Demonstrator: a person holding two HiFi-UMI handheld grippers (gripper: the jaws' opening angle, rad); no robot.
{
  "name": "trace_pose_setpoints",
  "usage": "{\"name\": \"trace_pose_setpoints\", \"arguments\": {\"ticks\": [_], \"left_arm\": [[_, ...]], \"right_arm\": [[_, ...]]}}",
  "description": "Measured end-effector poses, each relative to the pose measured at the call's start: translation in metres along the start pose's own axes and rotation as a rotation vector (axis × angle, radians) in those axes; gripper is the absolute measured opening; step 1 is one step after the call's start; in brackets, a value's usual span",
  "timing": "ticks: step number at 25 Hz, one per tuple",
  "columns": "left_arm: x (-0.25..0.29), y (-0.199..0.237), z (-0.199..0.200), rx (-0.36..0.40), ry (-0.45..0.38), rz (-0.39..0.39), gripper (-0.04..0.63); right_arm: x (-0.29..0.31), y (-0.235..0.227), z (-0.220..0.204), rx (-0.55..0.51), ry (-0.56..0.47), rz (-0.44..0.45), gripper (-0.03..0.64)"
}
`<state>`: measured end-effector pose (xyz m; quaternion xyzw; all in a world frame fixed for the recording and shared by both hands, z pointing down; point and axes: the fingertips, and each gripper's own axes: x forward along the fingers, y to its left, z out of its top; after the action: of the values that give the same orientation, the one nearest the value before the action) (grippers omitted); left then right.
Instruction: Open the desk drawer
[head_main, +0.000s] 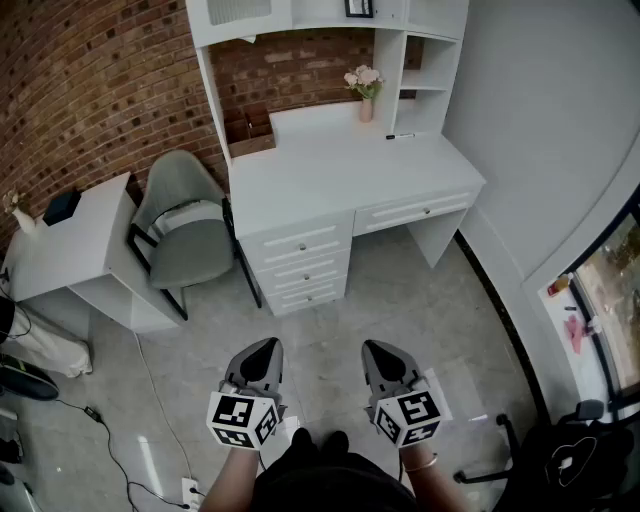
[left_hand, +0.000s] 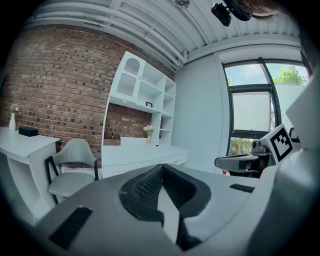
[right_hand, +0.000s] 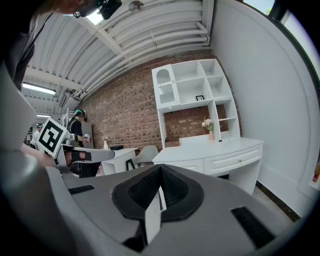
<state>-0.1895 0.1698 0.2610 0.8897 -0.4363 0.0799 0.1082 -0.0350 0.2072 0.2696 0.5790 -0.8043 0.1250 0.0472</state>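
Observation:
A white desk (head_main: 330, 165) with a hutch stands against the brick wall, some way ahead of me. Its wide drawer (head_main: 415, 211) with a small knob sits closed over the knee space; a stack of three closed drawers (head_main: 300, 262) is to its left. The desk shows small and far in the left gripper view (left_hand: 145, 152), and in the right gripper view the wide drawer (right_hand: 235, 161) is closed too. My left gripper (head_main: 262, 352) and right gripper (head_main: 380, 354) hang side by side above the floor, both shut and empty, pointing toward the desk.
A grey chair (head_main: 185, 230) stands left of the desk, beside a smaller white table (head_main: 75, 240). A vase of flowers (head_main: 365, 90) and a pen (head_main: 400, 135) sit on the desk. Cables and a socket strip (head_main: 190, 490) lie on the floor at left. A window is at right.

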Motion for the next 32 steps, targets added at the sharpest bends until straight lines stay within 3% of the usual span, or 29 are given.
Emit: {"name": "trace_pose_setpoints", "arguments": {"ticks": [12,19,32], "left_arm": [[0.008,-0.012,-0.010,-0.020,-0.002,0.028,0.009],[0.018,-0.011,-0.024,-0.036,0.029,0.074,0.011],[0.099,0.014,-0.051,-0.048,0.117,0.087,0.012]], "right_arm": [[-0.016,-0.027,-0.001,0.013,-0.029,-0.005,0.005],[-0.022,-0.029,0.003,0.020,-0.054,0.041,0.005],[0.013,-0.070,0.018,0.043,-0.071,0.031,0.005]]}}
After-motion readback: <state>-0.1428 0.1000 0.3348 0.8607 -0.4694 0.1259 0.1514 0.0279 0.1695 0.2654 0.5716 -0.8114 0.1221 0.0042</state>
